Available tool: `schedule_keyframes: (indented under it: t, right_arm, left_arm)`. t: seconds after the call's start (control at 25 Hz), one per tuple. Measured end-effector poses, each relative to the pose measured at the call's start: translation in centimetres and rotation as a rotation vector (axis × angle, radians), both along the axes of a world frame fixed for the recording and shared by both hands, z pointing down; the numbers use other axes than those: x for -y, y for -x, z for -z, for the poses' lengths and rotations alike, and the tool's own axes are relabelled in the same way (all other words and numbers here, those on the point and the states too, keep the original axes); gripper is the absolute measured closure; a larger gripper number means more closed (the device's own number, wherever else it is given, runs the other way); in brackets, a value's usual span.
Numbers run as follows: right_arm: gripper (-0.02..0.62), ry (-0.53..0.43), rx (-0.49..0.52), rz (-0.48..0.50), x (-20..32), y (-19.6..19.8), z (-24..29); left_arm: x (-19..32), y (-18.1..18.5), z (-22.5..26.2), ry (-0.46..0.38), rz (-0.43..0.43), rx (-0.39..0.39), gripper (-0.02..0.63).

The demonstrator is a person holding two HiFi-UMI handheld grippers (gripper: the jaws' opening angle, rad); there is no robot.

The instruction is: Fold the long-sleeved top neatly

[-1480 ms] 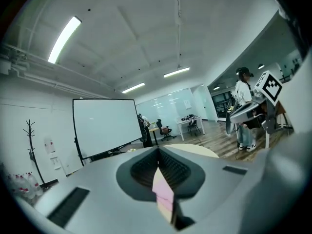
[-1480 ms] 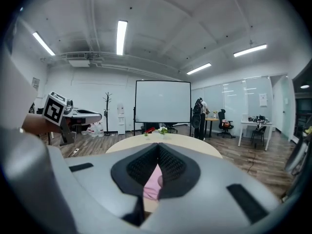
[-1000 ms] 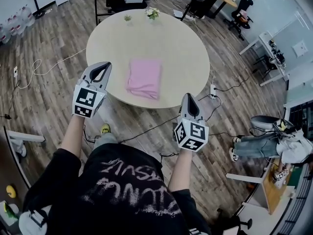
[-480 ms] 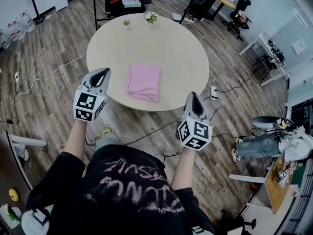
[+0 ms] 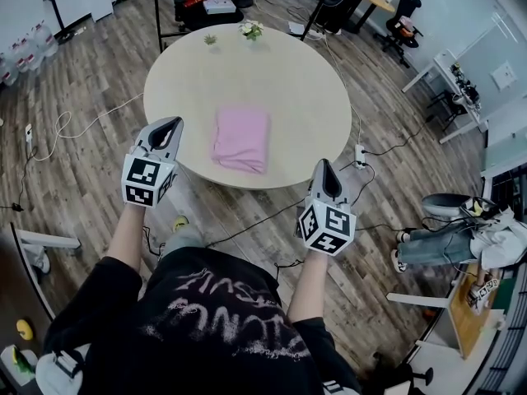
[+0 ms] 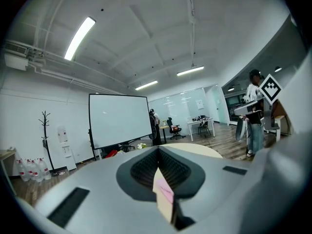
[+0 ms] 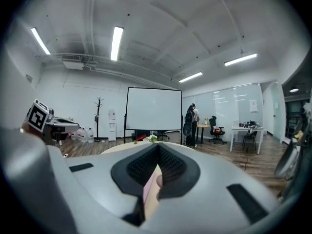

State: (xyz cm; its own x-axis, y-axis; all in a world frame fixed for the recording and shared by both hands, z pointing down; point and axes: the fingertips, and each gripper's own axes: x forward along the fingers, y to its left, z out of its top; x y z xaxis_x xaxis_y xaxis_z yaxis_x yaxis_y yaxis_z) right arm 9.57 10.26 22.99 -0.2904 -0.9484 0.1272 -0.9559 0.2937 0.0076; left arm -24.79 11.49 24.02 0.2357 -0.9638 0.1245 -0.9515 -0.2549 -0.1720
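The pink long-sleeved top (image 5: 240,139) lies folded into a neat rectangle on the round beige table (image 5: 288,72), near its front edge. My left gripper (image 5: 170,126) hovers at the table's left rim, shut and holding nothing, a short way left of the top. My right gripper (image 5: 328,172) hangs just off the table's front right edge, also shut and empty. In the left gripper view the left gripper (image 6: 158,152) has its pads closed together, with a sliver of pink top (image 6: 165,191) showing below. The right gripper view shows the right gripper (image 7: 158,151) with its jaws closed too.
Two small plants (image 5: 251,29) stand at the table's far edge. Cables (image 5: 74,122) trail across the wooden floor left and right of the table. A projection screen (image 7: 153,108), a coat stand (image 7: 99,116) and desks with chairs (image 5: 403,23) ring the room. People stand near the screen.
Both grippers have stayed almost in place, drifting slightly toward me. The folded top has not moved.
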Motion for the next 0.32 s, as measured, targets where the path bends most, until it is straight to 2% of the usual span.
schedule_keyframes:
  t: [0.32]
  right_arm:
    - [0.591,0.010,-0.011,0.000,0.29,-0.10,-0.21]
  left_arm:
    - [0.32,0.44,0.98,-0.025,0.018,0.013,0.594]
